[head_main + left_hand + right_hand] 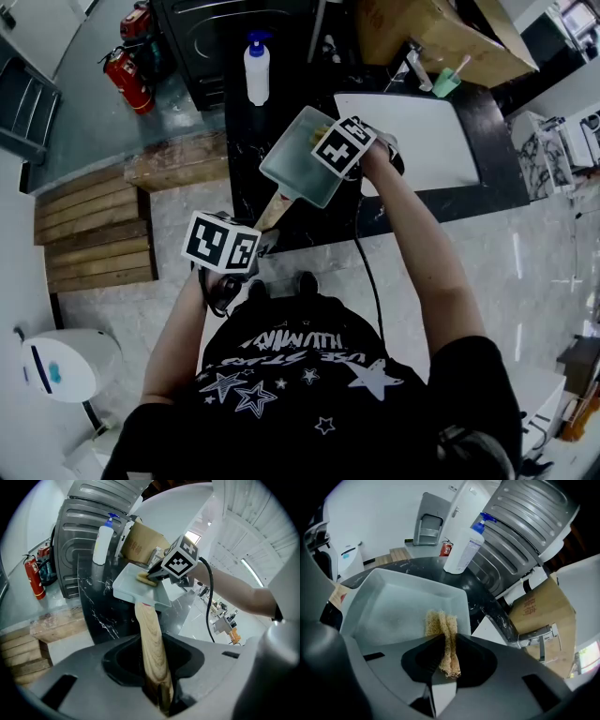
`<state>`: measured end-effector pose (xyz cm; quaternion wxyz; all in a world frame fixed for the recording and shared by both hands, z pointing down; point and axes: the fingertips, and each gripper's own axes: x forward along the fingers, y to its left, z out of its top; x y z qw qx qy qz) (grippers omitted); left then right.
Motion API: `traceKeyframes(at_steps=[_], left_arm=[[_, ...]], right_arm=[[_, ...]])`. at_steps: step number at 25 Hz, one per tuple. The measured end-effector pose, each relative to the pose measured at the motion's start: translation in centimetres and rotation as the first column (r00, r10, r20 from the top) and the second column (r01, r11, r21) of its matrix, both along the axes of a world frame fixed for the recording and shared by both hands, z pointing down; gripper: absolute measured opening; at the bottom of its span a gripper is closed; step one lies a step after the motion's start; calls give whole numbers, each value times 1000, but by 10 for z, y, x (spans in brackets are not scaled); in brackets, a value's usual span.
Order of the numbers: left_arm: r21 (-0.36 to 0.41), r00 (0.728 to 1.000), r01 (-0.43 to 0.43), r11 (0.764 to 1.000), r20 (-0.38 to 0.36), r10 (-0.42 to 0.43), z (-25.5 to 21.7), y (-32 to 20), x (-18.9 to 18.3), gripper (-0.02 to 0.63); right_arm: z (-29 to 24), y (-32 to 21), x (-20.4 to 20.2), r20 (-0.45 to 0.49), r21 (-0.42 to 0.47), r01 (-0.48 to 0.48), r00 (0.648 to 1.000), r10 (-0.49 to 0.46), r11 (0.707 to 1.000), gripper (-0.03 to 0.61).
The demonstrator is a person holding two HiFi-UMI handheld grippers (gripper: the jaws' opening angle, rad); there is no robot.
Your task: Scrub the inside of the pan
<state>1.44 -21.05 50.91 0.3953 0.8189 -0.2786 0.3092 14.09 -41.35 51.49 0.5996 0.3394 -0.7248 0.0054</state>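
The person is holding a pale grey square pan [302,157] tilted in the air just above the near edge of the black marble tabletop [246,173]. The left claw [154,677] is clamping the pan's light wooden handle [151,639], jaws tight against the wood on both sides. The right claw [445,656] is pinching a tan, fibrous scrubbing pad [442,625], folded between its closed jaws, and is pressing the pad's free end onto the pan's inner floor close to the right-hand wall.

I am judging the scrubbing to be under way and not finished. The pad is working one side of the inside only, and a dull, hazy film is showing across the rest of the pan floor, so the left part and the corners are probably waiting their turn. I am seeing no running water or foam, so a rinse is likely left too.

On the far side of the tabletop a white spray bottle with a blue nozzle [256,70] is standing upright, and to the right a white rectangular sink [427,141] is lying beneath a brown cardboard box [431,33]. On the floor at far left two red fire extinguishers [127,80] are leaning, with a slatted wooden pallet [94,230] nearer, and pale polished floor tiles [534,253] are spreading out to the right
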Motion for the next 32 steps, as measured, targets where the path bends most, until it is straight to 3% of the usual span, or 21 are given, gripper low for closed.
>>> traceKeyframes(at_steps=[12,32], left_arm=[[16,1000,28,999,-12,-28,-1,-2,2,129],[24,1000,16,1000,-2,-16,1,-2,-1,129]], right_arm=[[3,17,1,97,-50,-88,991,93,995,68],[1,98,-54,236,-139,-65,967,97,988,69]])
